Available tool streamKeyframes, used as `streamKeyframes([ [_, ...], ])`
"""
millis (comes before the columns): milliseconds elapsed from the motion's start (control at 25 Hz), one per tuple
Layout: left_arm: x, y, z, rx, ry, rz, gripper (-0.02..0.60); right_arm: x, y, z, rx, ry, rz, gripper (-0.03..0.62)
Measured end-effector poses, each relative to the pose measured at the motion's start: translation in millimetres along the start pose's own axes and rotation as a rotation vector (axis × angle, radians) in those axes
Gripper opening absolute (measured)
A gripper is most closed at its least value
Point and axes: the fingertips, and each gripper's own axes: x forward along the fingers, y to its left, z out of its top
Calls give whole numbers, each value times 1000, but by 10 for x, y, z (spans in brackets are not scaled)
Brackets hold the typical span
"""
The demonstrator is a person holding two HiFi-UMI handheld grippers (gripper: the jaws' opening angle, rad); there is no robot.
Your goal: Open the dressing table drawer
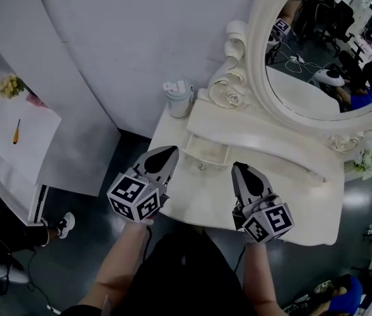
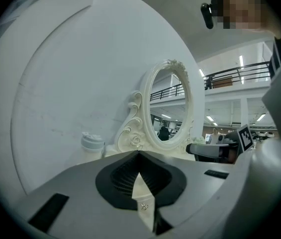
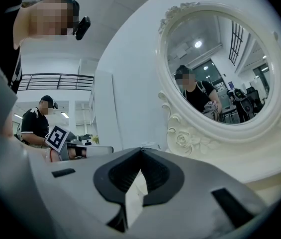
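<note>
- Down below, against the white wall: big white dressing table [image 1: 304, 203]. Round mirror [image 1: 317, 58] on top, at the back.
- And the drawer?
- Right under the mirror, in the little raised shelf: drawer [image 1: 207, 151]. Looks shut, not pulled out yet. Sits between the two tools, a bit further back.
- Holding anything?
- Nope. Left gripper [image 1: 170, 151] pinched all the way closed, with nothing inside. Same for right gripper [image 1: 237, 167]: pressed tight, empty. Both near the front of the table, close to the drawer. Not touching it, as far as can be told.
- Anything smaller?
- White cup [image 1: 179, 99] with a lid, at the back left corner, near the left gripper. Then the tiny knob [image 1: 202, 167], low on the drawer front.
- So what could go wrong?
- Lots! Can't grab a knob with closed tips, so need to open up first. Such a tiny knob, so easy to miss or slip off. Could bump the cup and tip it over with a wide swing on the left. Could tug crooked and jam the drawer. Could pull too hard and yank it right out.
- Best plan?
- Go slow. Open one tool, pinch the knob, pull straight back.
</note>
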Motion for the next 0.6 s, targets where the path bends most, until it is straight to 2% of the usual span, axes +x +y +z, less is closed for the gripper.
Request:
streamKeyframes([
  [280,-49,-117,358,23,-71,-23,0,2,73,206,-21,-22,22,3],
  [600,-98,-209,553,20,-109,-32,0,-48,119,431,-40,-57,26,3],
])
